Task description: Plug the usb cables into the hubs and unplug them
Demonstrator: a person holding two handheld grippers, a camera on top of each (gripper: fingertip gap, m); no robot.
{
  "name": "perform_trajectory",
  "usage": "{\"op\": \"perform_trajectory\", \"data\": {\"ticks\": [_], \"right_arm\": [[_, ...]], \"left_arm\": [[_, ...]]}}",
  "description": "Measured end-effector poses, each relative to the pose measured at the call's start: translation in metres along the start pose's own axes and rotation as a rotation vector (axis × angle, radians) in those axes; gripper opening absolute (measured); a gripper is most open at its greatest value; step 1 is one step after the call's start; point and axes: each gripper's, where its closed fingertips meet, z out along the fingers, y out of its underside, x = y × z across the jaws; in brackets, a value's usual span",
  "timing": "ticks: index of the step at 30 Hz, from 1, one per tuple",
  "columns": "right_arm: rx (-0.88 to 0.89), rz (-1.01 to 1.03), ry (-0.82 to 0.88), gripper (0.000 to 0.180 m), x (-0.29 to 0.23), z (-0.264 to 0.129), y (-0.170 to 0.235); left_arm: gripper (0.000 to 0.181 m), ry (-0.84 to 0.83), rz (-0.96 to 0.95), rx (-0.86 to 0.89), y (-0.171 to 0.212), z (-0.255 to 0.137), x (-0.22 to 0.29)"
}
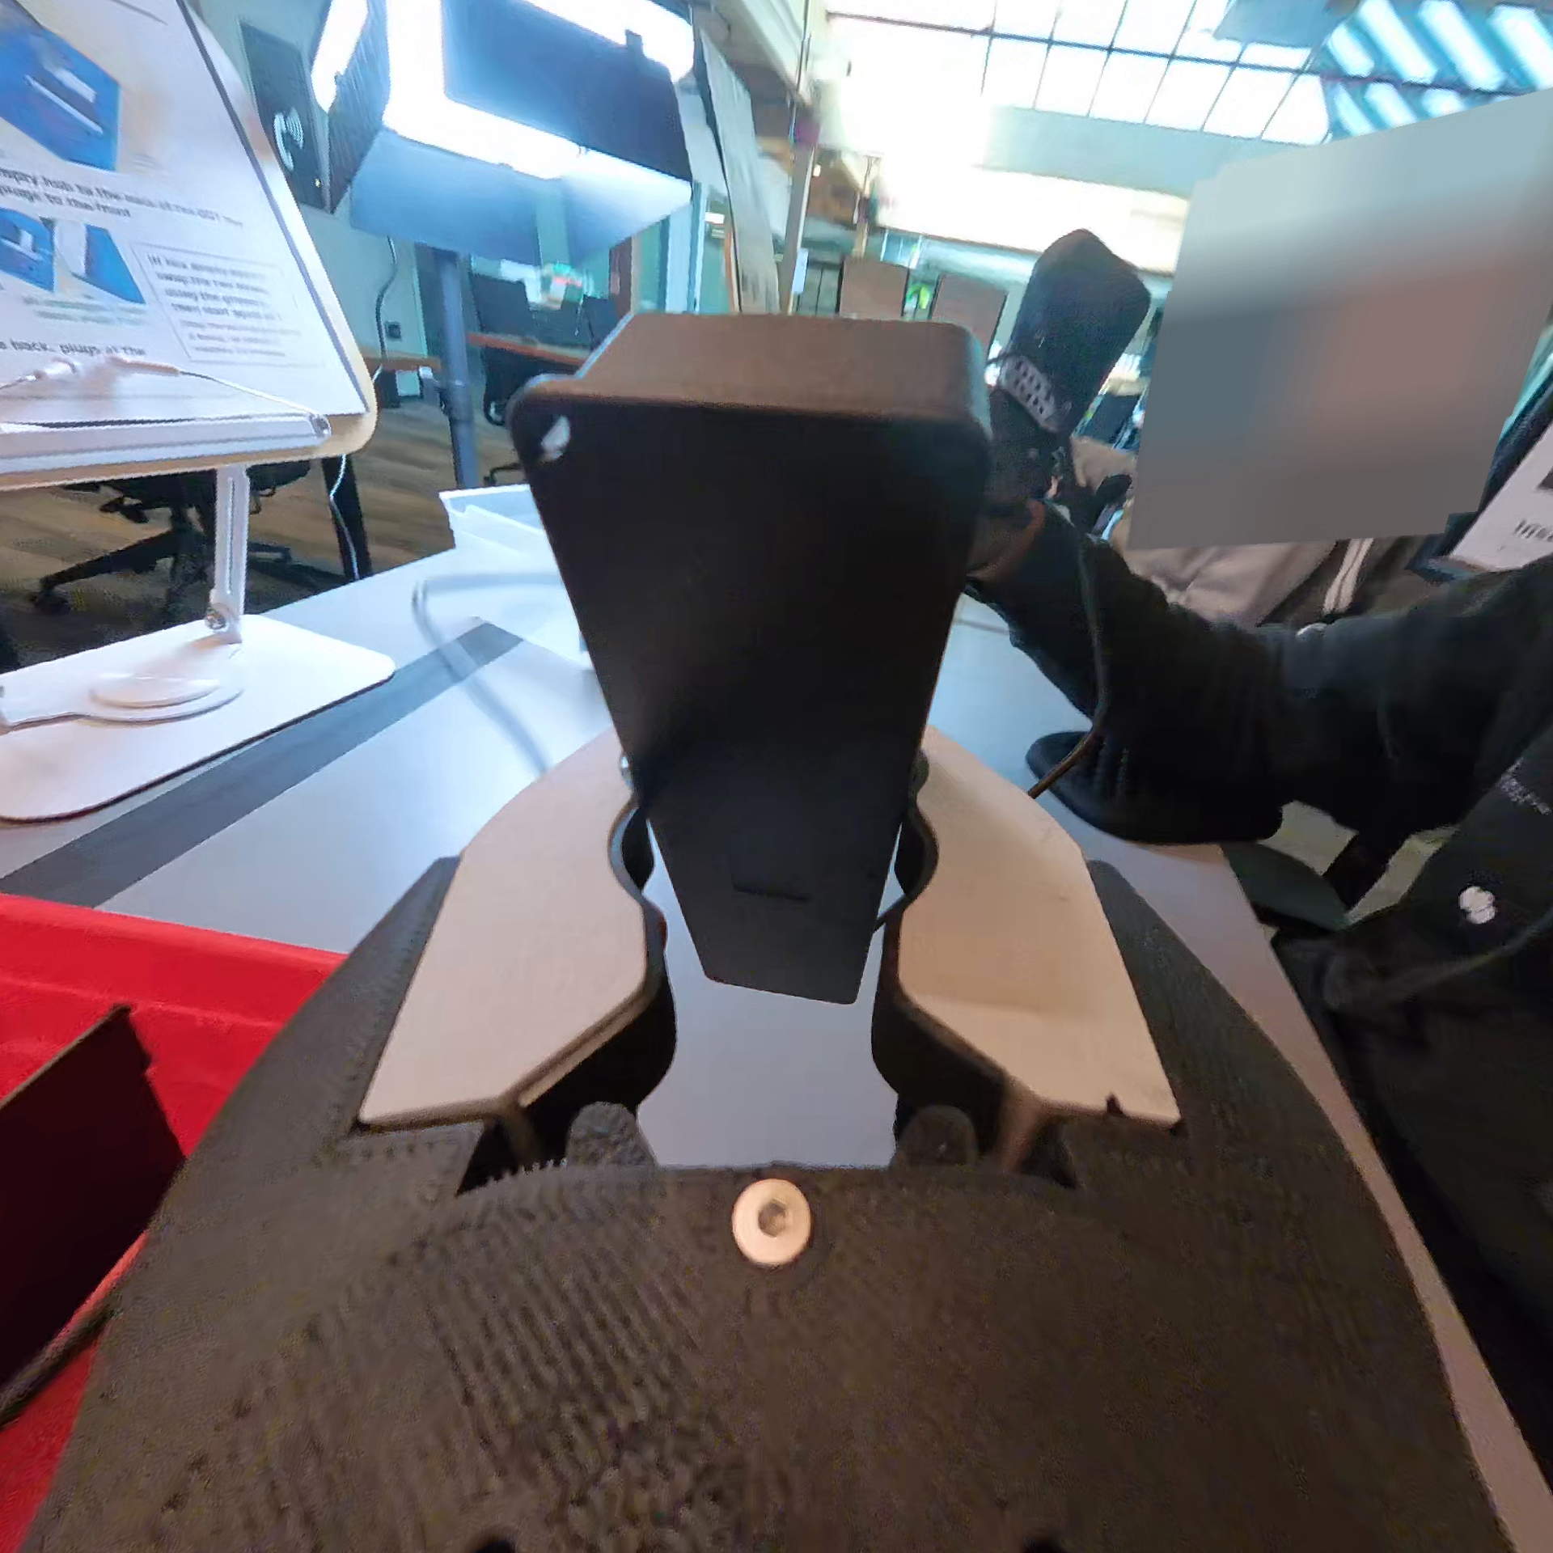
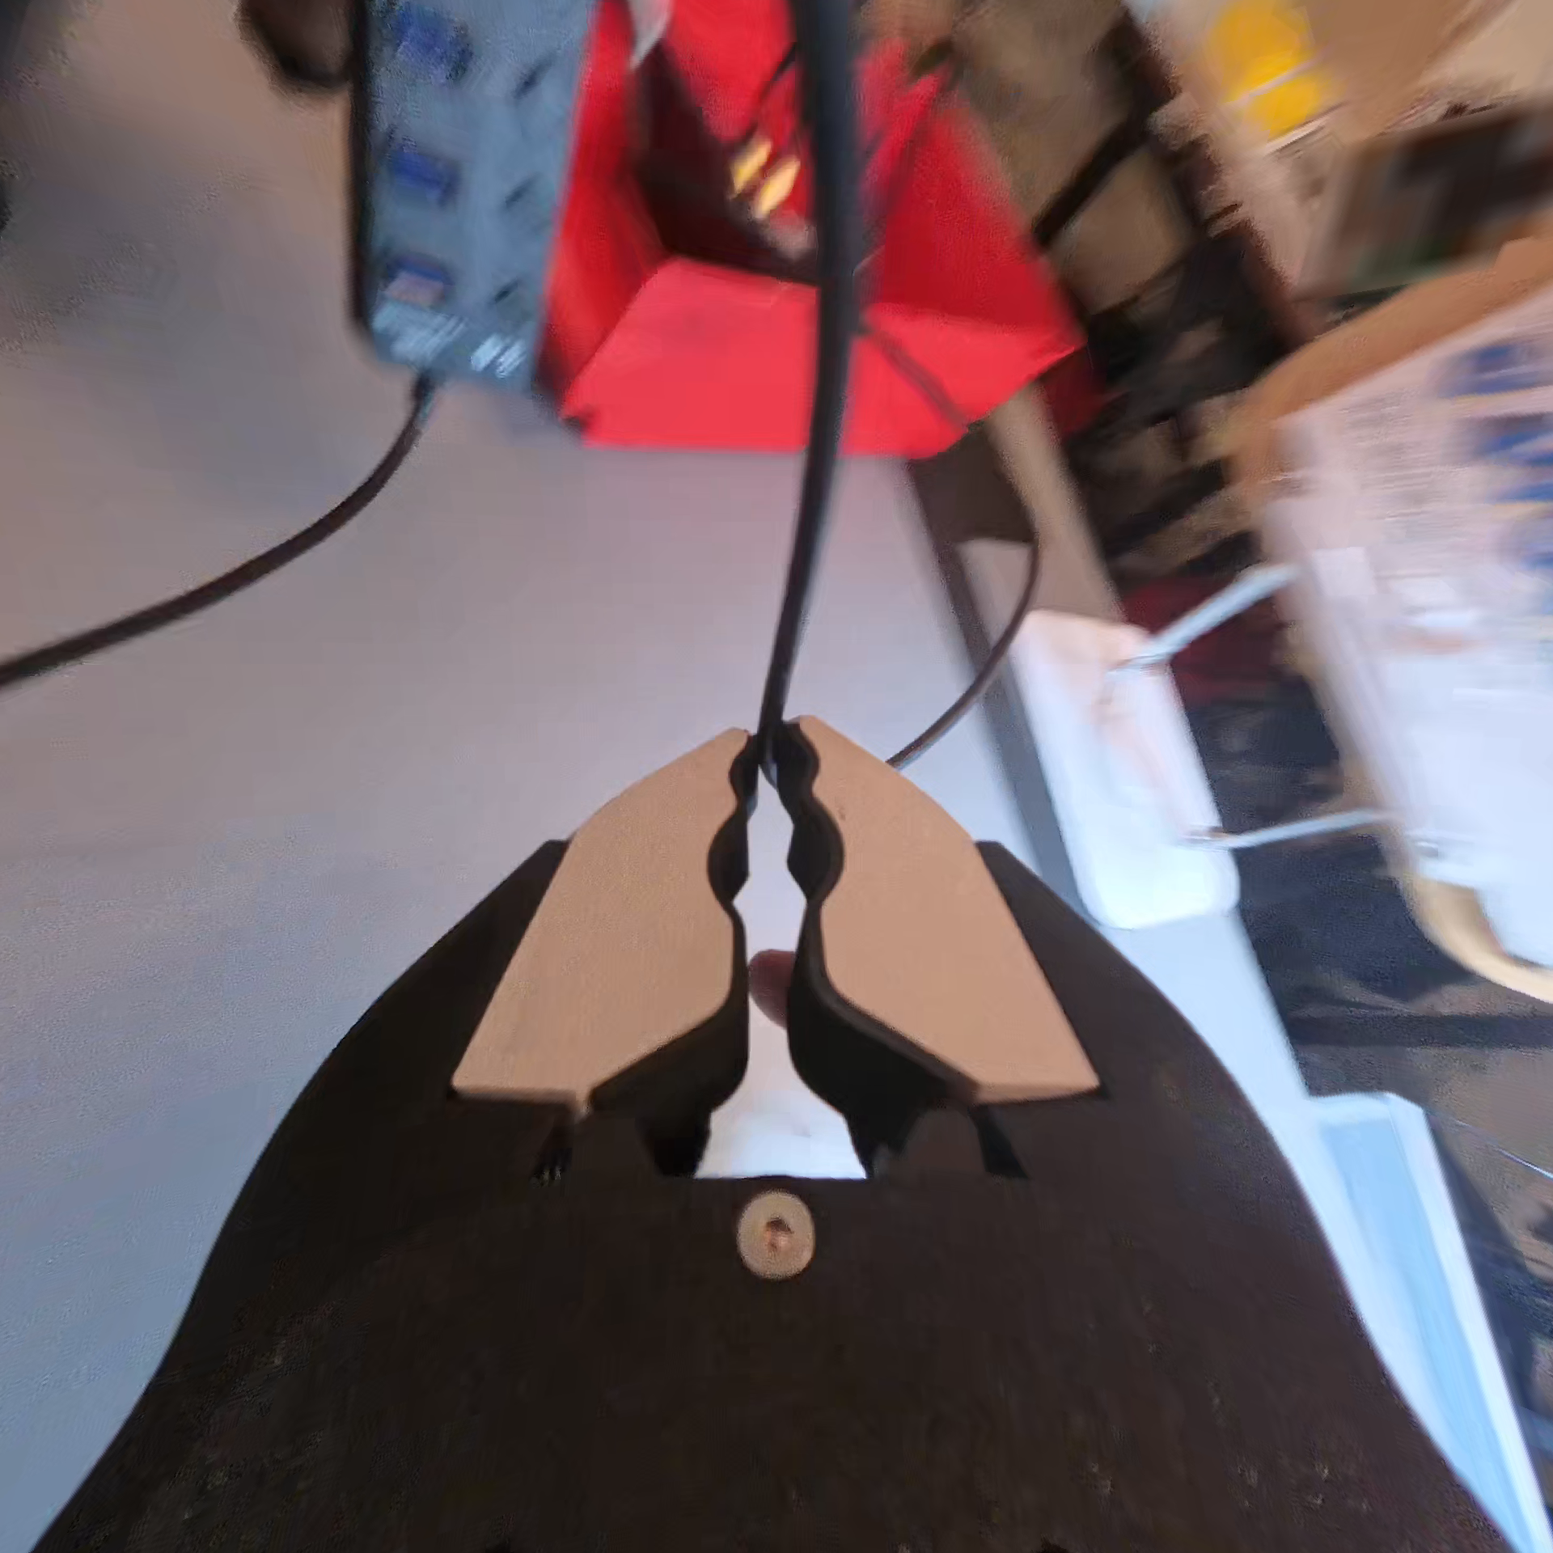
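Observation:
In the left wrist view my left gripper (image 1: 773, 807) is shut on a black USB hub (image 1: 756, 546), which stands upright between the fingers with its plain underside facing the camera. The right gripper (image 1: 1067, 336) shows behind it to the right, held by a gloved hand (image 1: 1176, 714). In the blurred right wrist view my right gripper (image 2: 769, 744) is shut on a thin black USB cable (image 2: 828, 336) at the fingertips; the cable runs up out of the frame. A hub with blue ports (image 2: 454, 185) shows at the upper left, apart from the held cable.
A red bin (image 1: 126, 992) sits at the left on the grey table (image 1: 294, 823), and also shows in the right wrist view (image 2: 756, 361). A white document stand (image 1: 151, 252) stands at the far left. Another black cable (image 2: 252, 571) lies across the table.

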Motion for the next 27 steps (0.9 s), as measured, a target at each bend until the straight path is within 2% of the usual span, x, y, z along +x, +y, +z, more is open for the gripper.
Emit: {"op": "perform_trajectory", "data": {"ticks": [2,5,10,17,20,27], "right_arm": [[0.160,0.008,0.203,0.005,0.040,-0.044,-0.028],[0.316,-0.053,0.451,0.005,0.070,-0.105,-0.062],[0.536,-0.107,0.664,0.007,0.073,-0.175,-0.107],[0.820,-0.161,0.824,0.008,0.052,-0.264,-0.148],[0.918,-0.165,0.839,0.008,0.041,-0.297,-0.156],[0.989,-0.123,0.793,0.008,0.036,-0.325,-0.155]], "left_arm": [[0.056,0.035,-0.020,0.025,-0.003,0.000,0.004],[0.056,0.078,-0.002,0.002,0.004,0.013,0.016],[0.056,0.116,-0.002,-0.072,0.024,0.040,0.029],[0.056,0.160,-0.079,-0.075,0.037,0.067,0.042],[0.056,0.219,-0.108,-0.057,0.036,0.074,0.055],[0.056,0.273,-0.107,-0.080,0.040,0.084,0.071]]}}
